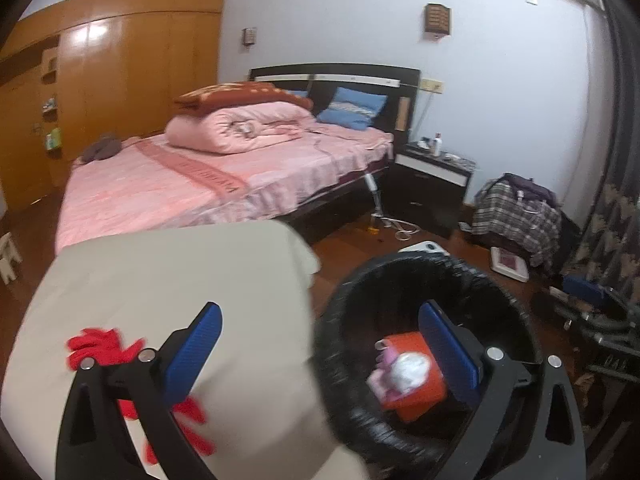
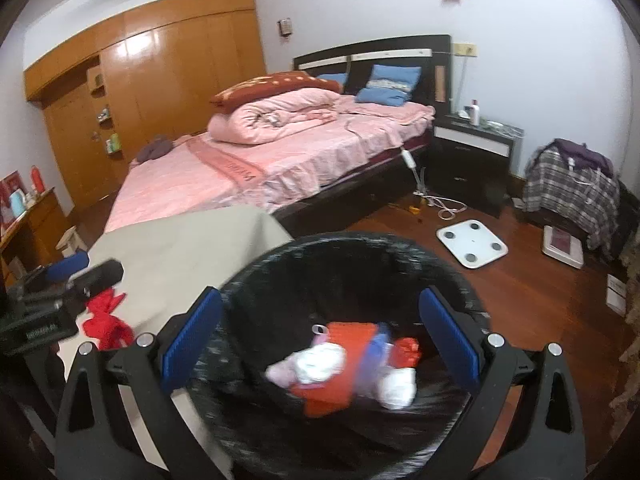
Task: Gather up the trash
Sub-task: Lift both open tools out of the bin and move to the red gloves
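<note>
Right gripper (image 2: pixel 320 336) jaws spread over black-lined bin (image 2: pixel 460 276), left gripper (image 1: pixel 320 352) spread, red scraps (image 1: pixel 100 350) on beige table (image 1: pixel 180 272)

My bin (image 2: pixel 256 280) is a round pail lined with a black plastic bag, its mouth open and facing up at me, standing on the wooden floor hard against the edge of the beige-covered table. Down in it lies an orange carton (image 2: pixel 340 364) tilted on its side, with crumpled white tissue (image 2: pixel 320 362) and a pinkish wrapper against it, another white wad (image 2: pixel 396 390) to the right, and a small red scrap (image 2: pixel 408 350) beside that (all blurred). On the table sits crumpled red trash (image 2: pixel 106 326), not yet in the bin.
</note>
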Available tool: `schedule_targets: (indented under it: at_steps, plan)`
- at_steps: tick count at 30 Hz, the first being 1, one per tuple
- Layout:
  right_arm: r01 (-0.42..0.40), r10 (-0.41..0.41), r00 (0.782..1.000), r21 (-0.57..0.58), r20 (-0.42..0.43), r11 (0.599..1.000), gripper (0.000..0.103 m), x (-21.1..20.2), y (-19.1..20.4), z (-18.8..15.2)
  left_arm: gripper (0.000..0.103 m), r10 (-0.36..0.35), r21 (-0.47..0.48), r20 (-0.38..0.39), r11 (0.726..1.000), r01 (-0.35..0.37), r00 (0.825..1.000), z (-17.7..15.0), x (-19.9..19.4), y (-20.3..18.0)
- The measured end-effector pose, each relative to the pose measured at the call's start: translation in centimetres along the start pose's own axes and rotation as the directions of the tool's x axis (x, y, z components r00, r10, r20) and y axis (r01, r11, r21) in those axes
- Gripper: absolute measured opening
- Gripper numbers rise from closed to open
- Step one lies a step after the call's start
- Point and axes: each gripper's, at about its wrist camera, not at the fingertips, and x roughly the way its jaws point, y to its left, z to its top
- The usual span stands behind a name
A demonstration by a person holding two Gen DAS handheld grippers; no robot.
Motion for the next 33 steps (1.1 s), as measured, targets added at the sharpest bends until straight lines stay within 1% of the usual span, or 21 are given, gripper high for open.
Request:
schedule_targets:
  at_steps: [4, 5, 9, 15, 20, 25, 28, 33]
  plan:
    - [-0.055, 0.055, 0.998, -0.03, -0.002, 0.998, 0.096, 0.5, 3.6, 0.2, 0.097, 0.064, -0.028, -0.006, 0.998, -0.064, 0.998, -1.3, -1.3, 3.3]
    - [-0.071, 0.071, 0.997, -0.038, -0.003, 0.997, 0.096, 0.8, 4.6, 0.3, 0.097, 0.092, -0.034, -0.006, 0.995, -0.092, 0.996, -1.7, -1.8, 4.4]
    - [-0.13, 0.13, 0.992, -0.07, -0.007, 0.989, 0.096, 1.5, 8.3, 0.4, 0.097, 0.154, -0.063, -0.001, 0.986, -0.154, 0.988, -2.7, -2.9, 8.0]
    - [-0.209, 0.209, 0.978, -0.126, -0.017, 0.97, 0.096, 2.8, 14.3, 0.3, 0.097, 0.257, -0.091, 0.003, 0.962, -0.256, 0.966, -4.5, -4.4, 13.4]
    - [-0.252, 0.247, 0.968, -0.146, -0.048, 0.957, 0.096, 4.6, 18.1, -0.4, 0.097, 0.323, -0.117, -0.005, 0.94, -0.322, 0.946, -6.0, -4.8, 18.0]
    - [-0.273, 0.263, 0.962, -0.149, -0.078, 0.951, 0.096, 7.1, 21.6, -1.6, 0.097, 0.358, -0.144, -0.037, 0.922, -0.359, 0.933, -7.5, -3.9, 21.3]
    - [-0.279, 0.267, 0.959, -0.159, -0.09, 0.947, 0.096, 8.4, 23.2, -2.4, 0.097, 0.365, -0.145, -0.056, 0.918, -0.369, 0.929, -8.2, -3.0, 22.7]
    - [-0.284, 0.263, 0.955, -0.179, -0.136, 0.942, 0.096, 10.6, 25.6, -3.8, 0.097, 0.361, -0.134, -0.08, 0.92, -0.369, 0.929, -8.9, -1.8, 24.3]
